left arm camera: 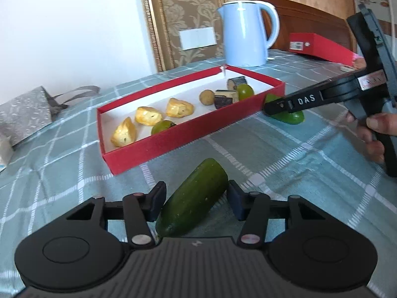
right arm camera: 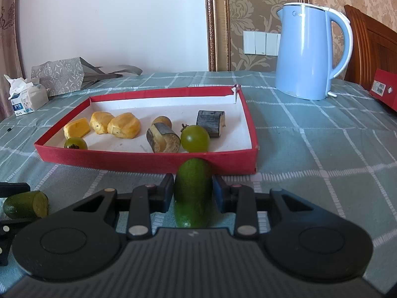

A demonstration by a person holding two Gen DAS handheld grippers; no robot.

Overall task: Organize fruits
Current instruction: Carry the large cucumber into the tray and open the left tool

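Observation:
A red box (left arm camera: 173, 141) (right arm camera: 139, 160) with a white floor holds three yellow fruit pieces (right arm camera: 124, 125), two dark cut pieces (right arm camera: 162, 137), a small brown fruit (right arm camera: 162, 120) and two green round fruits (right arm camera: 194, 137). My left gripper (left arm camera: 196, 198) straddles a dark green cucumber piece (left arm camera: 196, 198) lying on the cloth in front of the box; the pads touch or nearly touch its sides. My right gripper (right arm camera: 193, 193) is shut on another green cucumber piece (right arm camera: 193, 186) by the box's near wall; it also shows in the left wrist view (left arm camera: 287, 116).
A blue kettle (right arm camera: 307, 54) stands behind the box on the checked tablecloth. A second red box (left arm camera: 320, 47) lies at the far right by a wooden chair. A grey patterned bag (right arm camera: 62, 77) and a tissue pack (right arm camera: 27, 96) sit at the far left.

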